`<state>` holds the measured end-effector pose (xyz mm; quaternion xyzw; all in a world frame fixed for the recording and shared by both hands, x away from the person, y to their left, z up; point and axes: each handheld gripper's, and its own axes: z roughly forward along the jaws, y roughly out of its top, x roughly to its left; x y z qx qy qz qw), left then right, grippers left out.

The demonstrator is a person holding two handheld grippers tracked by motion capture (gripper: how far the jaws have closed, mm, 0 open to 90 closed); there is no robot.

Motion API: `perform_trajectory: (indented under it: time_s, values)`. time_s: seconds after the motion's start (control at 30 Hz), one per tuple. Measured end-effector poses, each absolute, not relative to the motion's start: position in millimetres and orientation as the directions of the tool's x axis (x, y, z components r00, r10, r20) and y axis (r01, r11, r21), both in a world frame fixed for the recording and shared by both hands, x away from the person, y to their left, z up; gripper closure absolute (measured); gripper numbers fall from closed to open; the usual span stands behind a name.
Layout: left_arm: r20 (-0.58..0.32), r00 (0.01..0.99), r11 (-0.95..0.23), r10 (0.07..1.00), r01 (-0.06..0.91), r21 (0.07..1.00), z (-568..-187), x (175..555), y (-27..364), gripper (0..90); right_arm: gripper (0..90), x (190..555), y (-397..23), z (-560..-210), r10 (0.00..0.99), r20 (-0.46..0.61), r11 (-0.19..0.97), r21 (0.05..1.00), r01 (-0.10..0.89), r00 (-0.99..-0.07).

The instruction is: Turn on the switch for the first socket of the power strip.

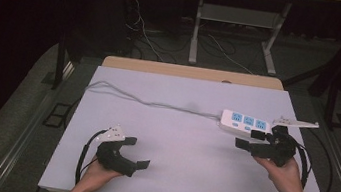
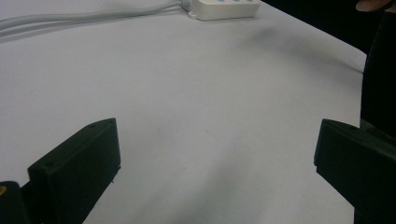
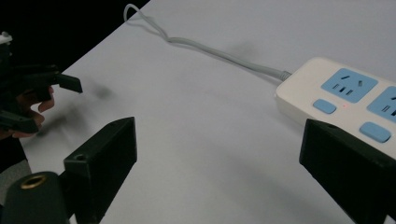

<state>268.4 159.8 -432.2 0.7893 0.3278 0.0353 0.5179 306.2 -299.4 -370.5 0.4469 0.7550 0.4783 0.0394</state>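
Observation:
A white power strip (image 1: 244, 122) with blue sockets lies at the right of the white table (image 1: 177, 142). Its grey cable (image 1: 147, 103) runs off to the far left corner. My right gripper (image 1: 248, 139) sits low at the strip's near-left end, open, with only bare table between its jaws. In the right gripper view (image 3: 219, 154) the strip (image 3: 345, 95) lies just beyond the right-hand jaw. My left gripper (image 1: 138, 152) rests near the front left of the table, open and holding nothing. The left gripper view (image 2: 215, 154) looks across the tabletop to the strip (image 2: 224, 7) far off.
A wooden edge (image 1: 192, 72) runs along the far side of the table. Behind it stands a metal desk frame (image 1: 196, 29), with loose cables (image 1: 142, 31) on the dark floor. The table's right edge (image 1: 311, 161) is close to my right hand.

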Motion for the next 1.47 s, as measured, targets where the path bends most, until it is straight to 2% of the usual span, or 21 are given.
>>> perform_trajectory:
  time_s: [0.1,0.73,1.47]
  values:
    - [-0.287,0.786,-0.245,0.548,0.478,0.843,-431,268,159,0.0,0.1,296,-297,-375,0.699,0.351,0.183,0.755,0.63,-0.624]
    - [-0.282,0.783,-0.252,0.553,0.481,0.84,-432,268,160,0.0,0.1,271,-305,-406,0.685,0.387,0.176,0.735,0.655,-0.618]
    - [-0.284,0.781,-0.252,0.556,0.484,0.838,-433,270,161,0.0,0.2,245,-302,-440,0.693,0.345,0.214,0.74,0.638,-0.633]
